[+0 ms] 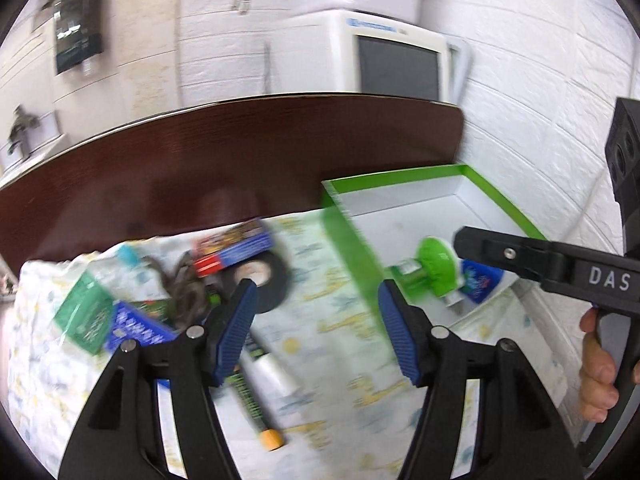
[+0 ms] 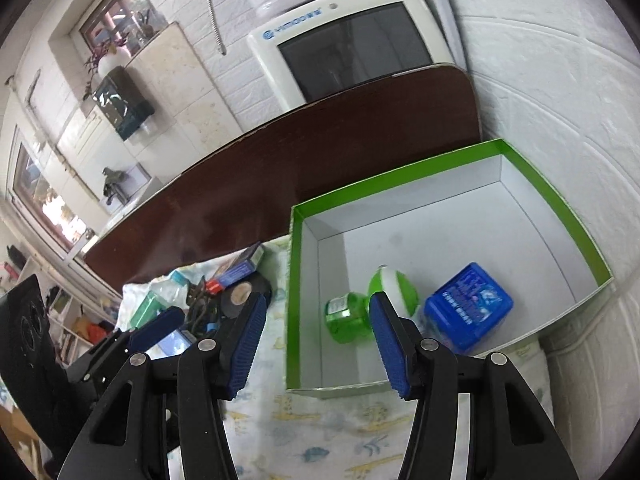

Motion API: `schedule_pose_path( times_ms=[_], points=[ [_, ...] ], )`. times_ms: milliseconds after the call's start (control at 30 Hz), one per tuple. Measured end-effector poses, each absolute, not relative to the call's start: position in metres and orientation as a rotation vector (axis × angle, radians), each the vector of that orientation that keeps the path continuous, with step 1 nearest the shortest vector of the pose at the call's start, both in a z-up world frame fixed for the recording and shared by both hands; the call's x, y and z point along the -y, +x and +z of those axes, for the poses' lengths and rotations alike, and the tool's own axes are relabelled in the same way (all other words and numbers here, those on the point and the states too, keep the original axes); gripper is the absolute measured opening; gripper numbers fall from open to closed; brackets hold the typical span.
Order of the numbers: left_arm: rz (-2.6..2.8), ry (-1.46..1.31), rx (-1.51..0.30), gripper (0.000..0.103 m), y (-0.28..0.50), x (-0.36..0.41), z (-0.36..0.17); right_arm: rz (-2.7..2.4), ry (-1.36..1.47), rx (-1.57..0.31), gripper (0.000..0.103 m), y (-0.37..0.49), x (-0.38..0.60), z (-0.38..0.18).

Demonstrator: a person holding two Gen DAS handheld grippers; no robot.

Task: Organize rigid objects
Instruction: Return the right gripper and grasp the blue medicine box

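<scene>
A green-rimmed box (image 2: 400,178) with a white inside lies on the patterned cloth at the right. In it lie a green bottle with a green-and-white cap (image 2: 348,316) and a blue container (image 2: 468,306). My right gripper (image 2: 318,308) hovers open over the box's near left wall with nothing between its fingers. My left gripper (image 1: 316,300) stands open and empty over the cloth beside the box (image 1: 348,236). Left of it lie a black tape roll (image 1: 276,276), a colourful box (image 1: 236,246), a green packet (image 1: 86,316) and an orange-capped marker (image 1: 260,412).
A dark brown board (image 2: 320,152) runs behind the cloth, with an old white monitor (image 2: 352,44) beyond it. A white brick wall (image 2: 560,100) closes the right side. A hand (image 1: 598,368) holds the right gripper's handle at the right edge of the left wrist view.
</scene>
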State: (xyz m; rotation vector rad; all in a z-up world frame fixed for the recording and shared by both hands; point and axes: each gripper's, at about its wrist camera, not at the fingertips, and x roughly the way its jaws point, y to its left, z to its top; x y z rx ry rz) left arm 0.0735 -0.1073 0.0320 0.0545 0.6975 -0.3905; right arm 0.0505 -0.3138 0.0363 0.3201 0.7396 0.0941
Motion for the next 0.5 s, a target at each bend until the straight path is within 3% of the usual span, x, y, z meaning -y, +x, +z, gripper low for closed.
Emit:
schedule_pose_path(
  times_ms=[500],
  points=[
    [-0.192,-0.078,-0.753,0.065,0.082,-0.020,-0.022,0.293,0.200,-0.897,0.056,0.071,0.190,-0.009]
  ],
)
